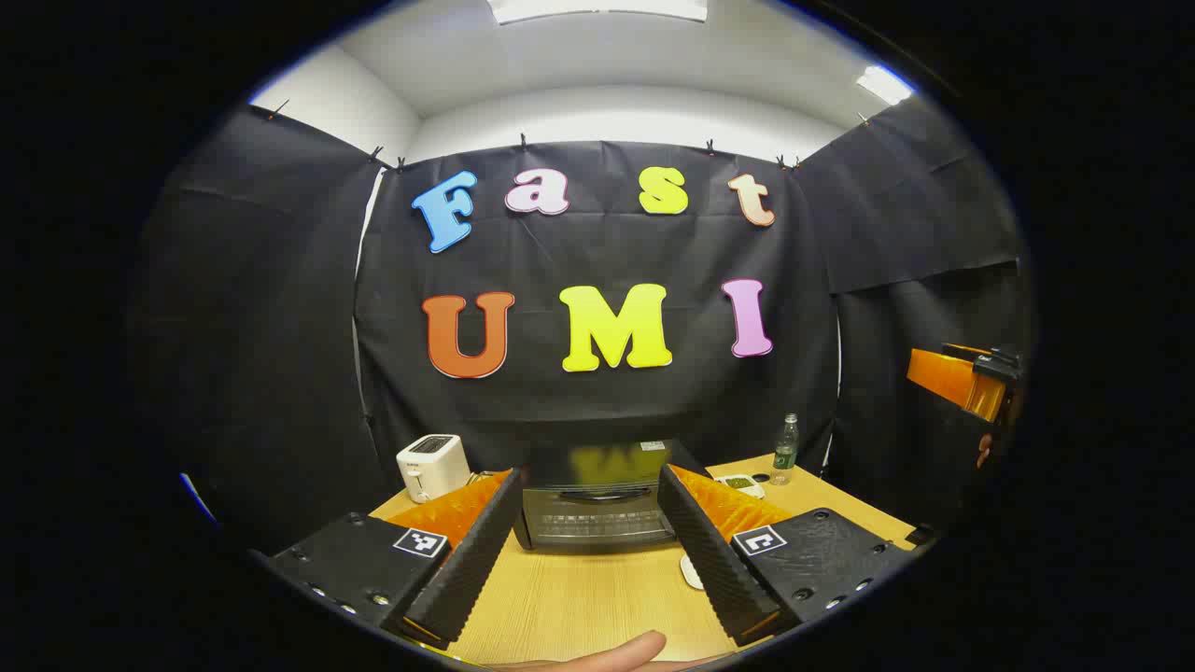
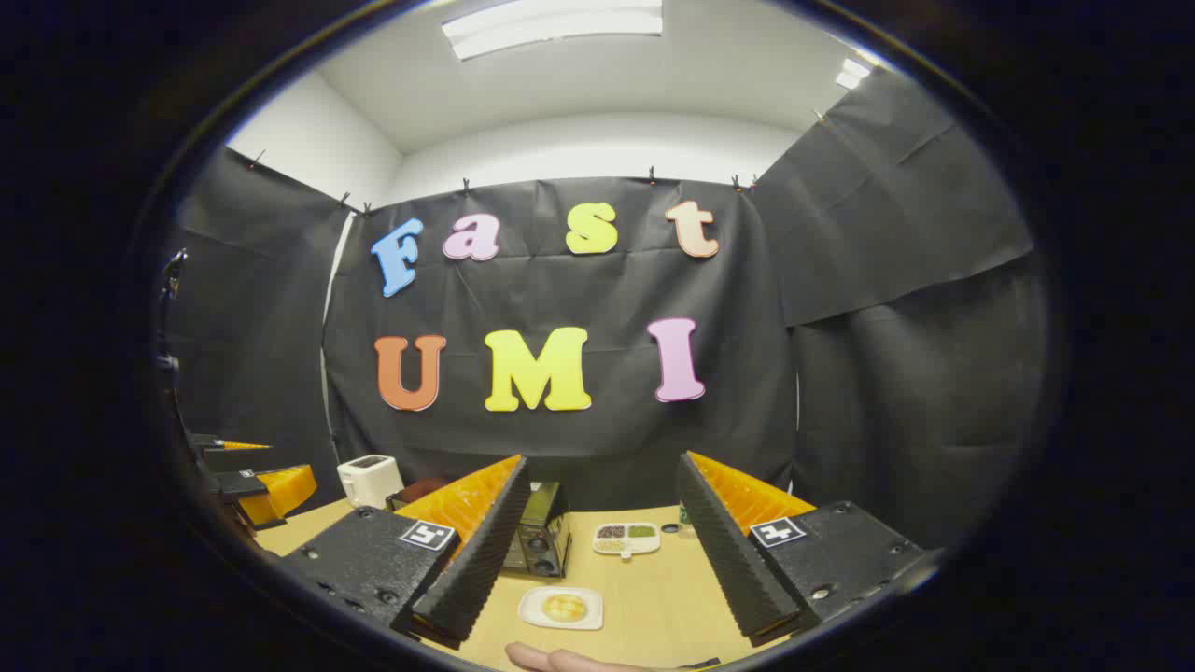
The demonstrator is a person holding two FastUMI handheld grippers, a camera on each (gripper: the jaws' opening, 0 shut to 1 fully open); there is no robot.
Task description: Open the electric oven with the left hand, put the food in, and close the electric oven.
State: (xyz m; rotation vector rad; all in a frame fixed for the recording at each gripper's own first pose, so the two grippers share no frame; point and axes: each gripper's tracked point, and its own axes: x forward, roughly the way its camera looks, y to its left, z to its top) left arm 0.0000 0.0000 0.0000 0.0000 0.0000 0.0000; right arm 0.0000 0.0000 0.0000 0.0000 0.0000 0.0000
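Grippers, two, both wide apart: left gripper (image 1: 593,551), right gripper (image 2: 602,560); one oven (image 1: 597,509)

Wooden tabletop (image 1: 579,597) and what sits on it

A closed oven (image 1: 597,513) stands at the back middle; a white toaster (image 1: 431,467) is at the far left corner; a bottle (image 1: 786,450) stands at the far right; a divided dish (image 2: 626,537) lies beside the oven; a white plate (image 2: 560,608) with a bun (image 2: 564,607) lies nearer.

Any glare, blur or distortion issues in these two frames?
Left gripper view: sharp, strong fisheye bending, the oven door glass mirrors the wall. Right gripper view: ceiling light blown out, food plate sharp, evenly lit, no hard shadows.
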